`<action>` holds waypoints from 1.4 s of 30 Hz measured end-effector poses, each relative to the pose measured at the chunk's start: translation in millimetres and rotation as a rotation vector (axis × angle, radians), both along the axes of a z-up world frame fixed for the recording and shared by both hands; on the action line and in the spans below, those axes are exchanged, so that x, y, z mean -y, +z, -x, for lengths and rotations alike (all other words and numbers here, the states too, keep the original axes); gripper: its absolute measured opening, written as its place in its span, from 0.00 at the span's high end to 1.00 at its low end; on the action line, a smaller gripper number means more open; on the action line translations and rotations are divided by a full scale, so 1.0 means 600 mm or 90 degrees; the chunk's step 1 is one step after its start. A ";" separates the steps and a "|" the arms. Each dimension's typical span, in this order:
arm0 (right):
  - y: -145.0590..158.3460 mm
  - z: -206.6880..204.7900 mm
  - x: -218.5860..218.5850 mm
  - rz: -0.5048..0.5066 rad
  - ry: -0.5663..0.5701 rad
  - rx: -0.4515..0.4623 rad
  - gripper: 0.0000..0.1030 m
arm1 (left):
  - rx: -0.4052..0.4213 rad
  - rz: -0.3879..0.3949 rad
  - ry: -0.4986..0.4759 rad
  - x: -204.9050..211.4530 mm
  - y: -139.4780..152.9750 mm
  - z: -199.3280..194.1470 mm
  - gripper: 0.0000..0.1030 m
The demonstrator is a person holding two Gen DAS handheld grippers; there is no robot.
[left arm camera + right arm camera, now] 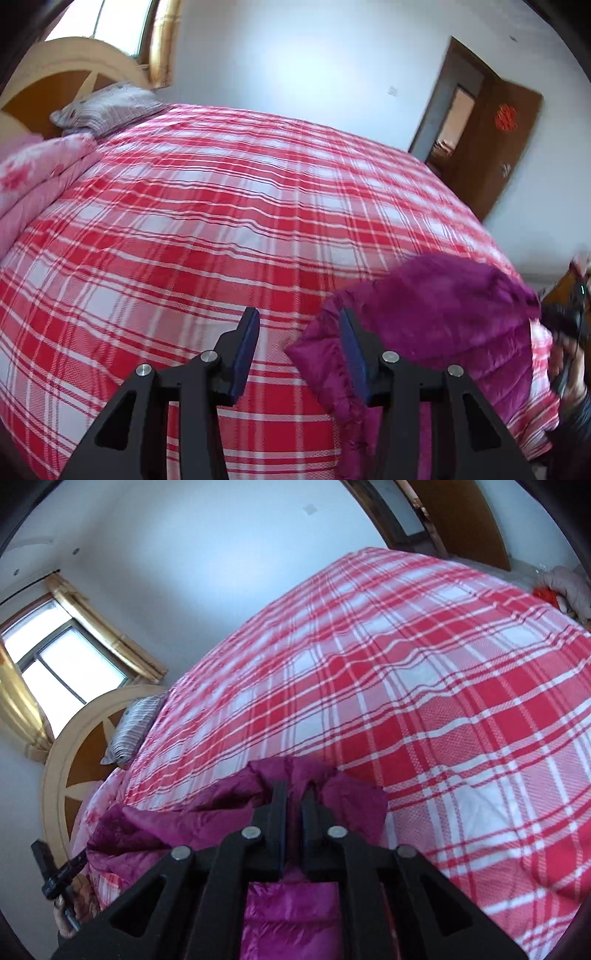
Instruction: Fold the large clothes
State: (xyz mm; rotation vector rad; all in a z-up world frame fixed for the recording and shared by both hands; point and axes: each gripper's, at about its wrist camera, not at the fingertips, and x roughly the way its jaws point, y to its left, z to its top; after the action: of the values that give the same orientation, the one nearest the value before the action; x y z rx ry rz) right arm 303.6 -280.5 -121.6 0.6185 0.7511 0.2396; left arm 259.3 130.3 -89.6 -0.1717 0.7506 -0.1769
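A magenta padded jacket lies bunched on the red and white plaid bedspread near the bed's front right. My left gripper is open and empty, hovering just left of the jacket, its right finger over the jacket's edge. My right gripper is shut on a fold of the jacket and holds it up above the bedspread. The right gripper shows at the right edge of the left wrist view. The left gripper shows at the lower left of the right wrist view.
A pink floral quilt and a striped pillow lie by the wooden headboard. A window with gold curtains is behind it. An open brown door is on the far wall. Clothes are piled beyond the bed.
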 end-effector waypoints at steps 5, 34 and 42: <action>-0.004 -0.037 -0.010 0.036 -0.031 0.005 0.05 | 0.022 -0.029 -0.066 0.094 -0.010 0.005 0.54; -0.096 -0.045 -0.303 0.321 0.128 0.012 0.21 | 0.000 -0.204 0.001 0.297 -0.159 -0.098 0.34; -0.109 -0.059 -0.305 0.321 0.135 -0.014 0.21 | -0.011 -0.224 0.003 0.303 -0.165 -0.104 0.33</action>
State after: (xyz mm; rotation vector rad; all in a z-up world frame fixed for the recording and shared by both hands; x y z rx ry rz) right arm 339.2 -97.6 -186.7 0.0627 0.8594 0.2265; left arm 321.7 -51.6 -188.8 0.1591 0.7872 -0.0371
